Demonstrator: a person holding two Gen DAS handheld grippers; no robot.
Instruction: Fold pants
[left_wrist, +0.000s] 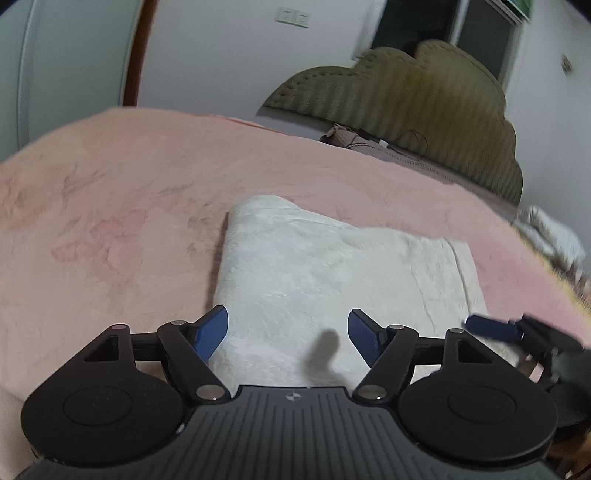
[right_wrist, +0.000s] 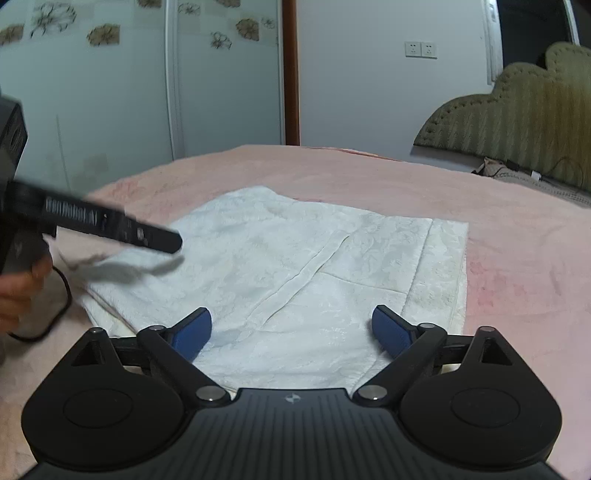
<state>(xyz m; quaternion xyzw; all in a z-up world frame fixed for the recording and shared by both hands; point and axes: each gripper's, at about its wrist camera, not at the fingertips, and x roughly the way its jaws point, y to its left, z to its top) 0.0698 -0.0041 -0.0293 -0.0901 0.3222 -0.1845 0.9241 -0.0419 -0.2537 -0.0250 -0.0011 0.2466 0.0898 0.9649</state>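
Observation:
White textured pants (left_wrist: 332, 273) lie folded into a flat rectangle on the pink blanket (left_wrist: 110, 206); they also show in the right wrist view (right_wrist: 314, 266), with a seam running across. My left gripper (left_wrist: 288, 334) is open and empty, hovering just above the pants' near edge. My right gripper (right_wrist: 291, 328) is open and empty over the near edge too. The right gripper's blue finger (left_wrist: 491, 326) shows at the right of the left wrist view. The left gripper's body (right_wrist: 110, 225) shows blurred at the left of the right wrist view, above the pants' left end.
An olive padded headboard (left_wrist: 406, 96) stands at the far right of the bed, with cables and a pillow (left_wrist: 354, 138) below it. Wardrobe doors (right_wrist: 129, 92) and a white wall lie beyond the bed. A crumpled cloth (left_wrist: 550, 232) lies at the right edge.

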